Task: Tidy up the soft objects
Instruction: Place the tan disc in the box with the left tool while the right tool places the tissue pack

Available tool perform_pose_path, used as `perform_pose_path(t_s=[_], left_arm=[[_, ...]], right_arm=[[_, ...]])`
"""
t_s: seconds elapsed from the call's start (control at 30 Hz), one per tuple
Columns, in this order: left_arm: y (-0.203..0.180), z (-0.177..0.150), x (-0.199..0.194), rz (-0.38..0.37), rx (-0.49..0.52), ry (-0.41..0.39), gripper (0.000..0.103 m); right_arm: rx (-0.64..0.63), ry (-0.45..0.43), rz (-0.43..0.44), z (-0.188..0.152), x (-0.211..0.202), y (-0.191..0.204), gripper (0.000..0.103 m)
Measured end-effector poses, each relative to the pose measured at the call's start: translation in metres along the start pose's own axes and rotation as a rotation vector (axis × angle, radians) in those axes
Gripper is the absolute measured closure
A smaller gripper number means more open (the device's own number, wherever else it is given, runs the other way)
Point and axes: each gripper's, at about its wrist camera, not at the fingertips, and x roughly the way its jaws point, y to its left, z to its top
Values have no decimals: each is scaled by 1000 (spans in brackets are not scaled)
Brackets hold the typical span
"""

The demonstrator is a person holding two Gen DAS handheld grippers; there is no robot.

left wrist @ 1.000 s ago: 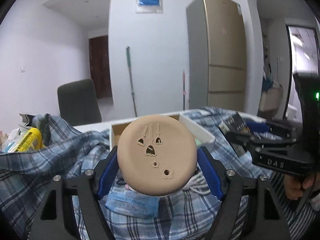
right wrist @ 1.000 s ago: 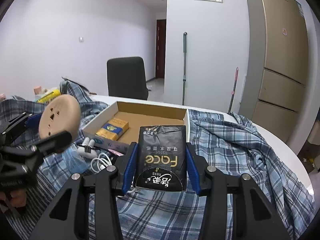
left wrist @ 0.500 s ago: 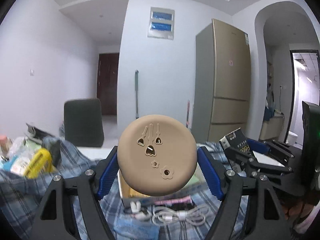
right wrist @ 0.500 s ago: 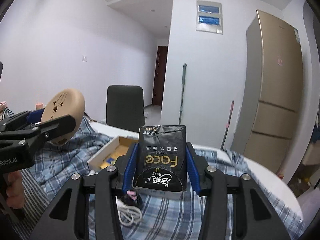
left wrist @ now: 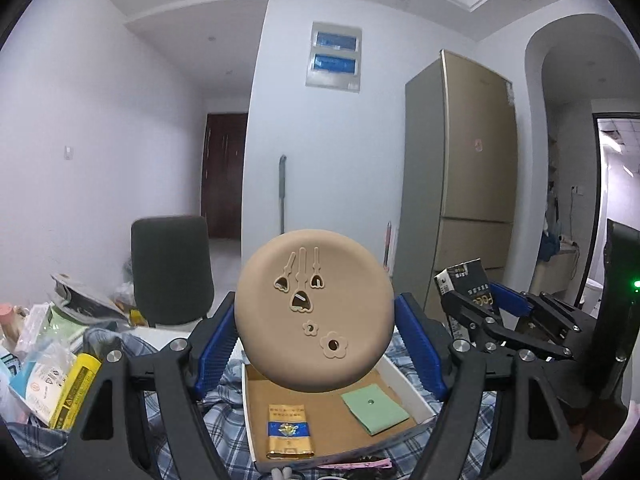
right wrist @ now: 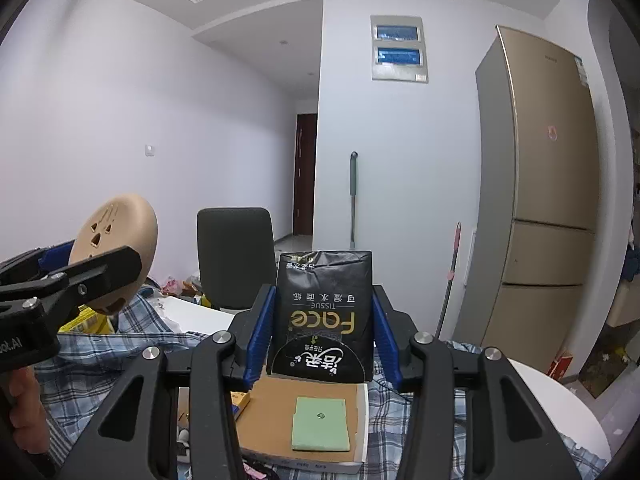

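My left gripper (left wrist: 316,344) is shut on a round tan soft pad (left wrist: 314,316) with cut-out shapes and holds it above the open cardboard box (left wrist: 408,386). My right gripper (right wrist: 322,332) is shut on a black "Face" tissue pack (right wrist: 324,312) and holds it upright above the same box (right wrist: 362,420). The box holds a green square pad (right wrist: 320,424) and a gold-and-blue packet (left wrist: 289,430). Each gripper shows in the other's view: the right one with the tissue pack (left wrist: 466,288), the left one with the tan pad (right wrist: 116,256).
A blue plaid cloth (right wrist: 104,356) covers the white round table (right wrist: 560,412). Bags and packets (left wrist: 48,364) lie piled at the left. A grey chair (left wrist: 172,268) stands behind the table. White cable ends (left wrist: 280,474) lie in front of the box.
Both grippers have risen and now hold their objects higher over the box. The box's inside, with the green pad, has come into view below them.
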Motion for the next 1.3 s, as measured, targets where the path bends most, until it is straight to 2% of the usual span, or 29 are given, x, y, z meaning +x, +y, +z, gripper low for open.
perform_pose_path(t_s=[0.23,0.33,0.5,0.6,0.8,0.9,0.93,0.97,1.0,1.3], left_arm=[[9,-24,45,20,-20,97,24],[15,-44,65,-9,-42,144,24],[20,-73,93,-4,-24,217,24],[20,-87,100,8,4,239,24],[22,-96,106,13,7,269,24],[24,-96,107,11,2,275,23],[25,-97,108,12,-2,278,22],[25,-97,109,18,-4,282,22],[25,-96,108,22,-4,286,21],[27,-95,108,36,-12,282,15]], right_arm=[[32,79,9,-14,37,-8,58],[35,139,24,-30,54,-8,57],[44,266,61,-65,87,-11,57],[50,332,78,-82,106,-13,57],[16,396,88,-104,119,-10,57],[13,398,88,-106,118,-8,57],[13,395,88,-107,118,-9,51],[16,395,89,-107,118,-10,39],[19,396,89,-107,118,-9,35],[24,380,66,-103,116,-10,35]])
